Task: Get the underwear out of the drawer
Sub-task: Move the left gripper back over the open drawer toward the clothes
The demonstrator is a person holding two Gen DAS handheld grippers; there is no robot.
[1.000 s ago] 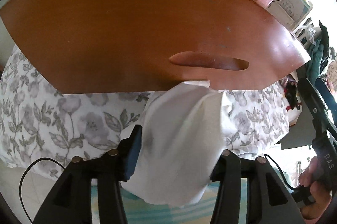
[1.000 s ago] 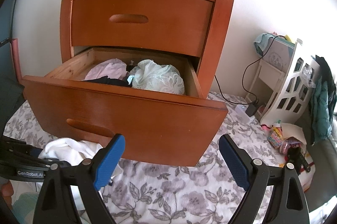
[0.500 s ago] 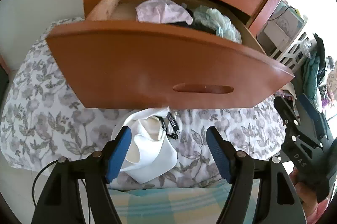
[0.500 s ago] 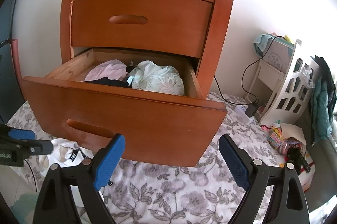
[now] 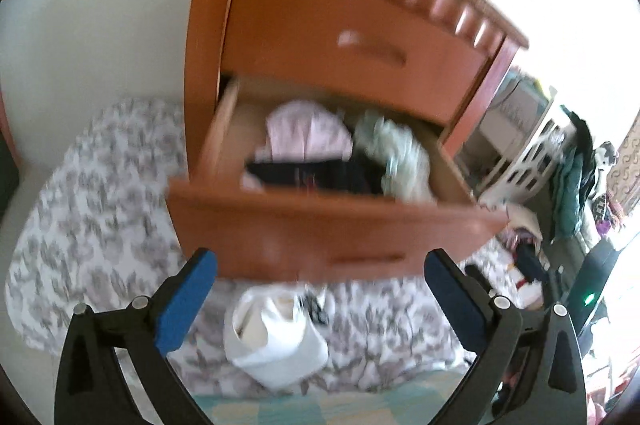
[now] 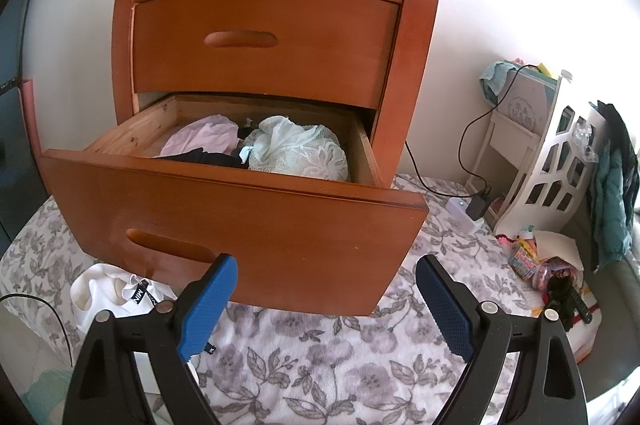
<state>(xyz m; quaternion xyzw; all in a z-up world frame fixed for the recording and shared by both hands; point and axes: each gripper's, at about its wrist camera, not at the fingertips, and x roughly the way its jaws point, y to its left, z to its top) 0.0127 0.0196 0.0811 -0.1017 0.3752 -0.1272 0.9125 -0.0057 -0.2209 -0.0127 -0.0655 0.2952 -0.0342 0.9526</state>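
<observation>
Left gripper [image 5: 320, 277] is opening, empty, above white underwear [image 5: 276, 341] on the floral sheet [image 5: 92, 193]; right gripper [image 6: 326, 277] spread, empty

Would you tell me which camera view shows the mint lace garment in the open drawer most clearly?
The right wrist view: the mint lace garment is sharp there, its lace pattern readable, lying at the right of the open drawer. The left wrist view shows the same garment only as a pale, motion-blurred shape.

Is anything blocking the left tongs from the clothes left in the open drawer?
Only the drawer front lies between the opening, empty left tongs and the pink garment; the drawer top is uncovered, so reach over it.
</observation>
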